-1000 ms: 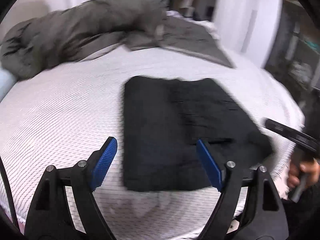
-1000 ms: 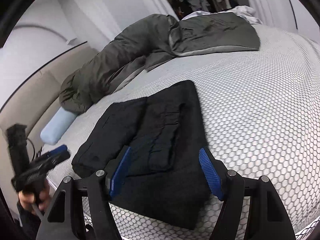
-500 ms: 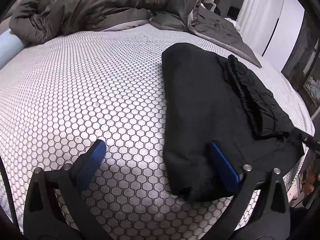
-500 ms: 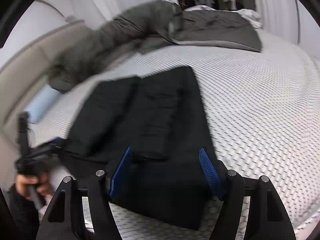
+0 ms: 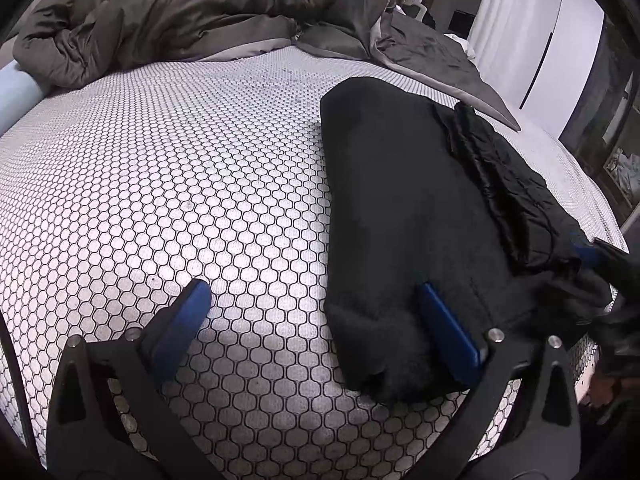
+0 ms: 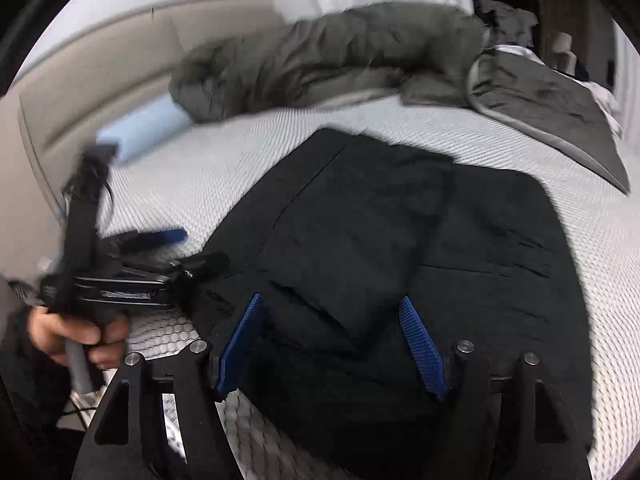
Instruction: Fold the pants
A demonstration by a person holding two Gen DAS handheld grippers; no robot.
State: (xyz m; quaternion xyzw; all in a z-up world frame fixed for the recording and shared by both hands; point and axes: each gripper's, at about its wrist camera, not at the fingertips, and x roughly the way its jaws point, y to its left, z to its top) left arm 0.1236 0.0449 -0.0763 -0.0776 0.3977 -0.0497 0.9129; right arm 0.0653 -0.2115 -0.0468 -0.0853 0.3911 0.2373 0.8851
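Pants (image 5: 400, 208) lying part-folded on bed (image 5: 180, 184), near its edge. Left gripper (image 5: 316, 312) gaping wide, straddling the near corner, nothing pinched. Right gripper (image 6: 332, 336) spread over the cloth, empty too. Best to dip lower, scoop every layer, then clamp both before lifting.

pants (image 5: 404, 216): 1, black, folded | bed (image 5: 180, 184): 1, honeycomb-print cover | duvet (image 5: 192, 12): 1, dark grey, bunched | pale blue bolster (image 6: 144, 130): 1 | hand-held gripper: 2, left hand-held gripper (image 5: 316, 312) and right hand-held gripper (image 6: 332, 344) | blue pads per hand-held gripper: 2 | hand (image 6: 76, 330) in view: 1
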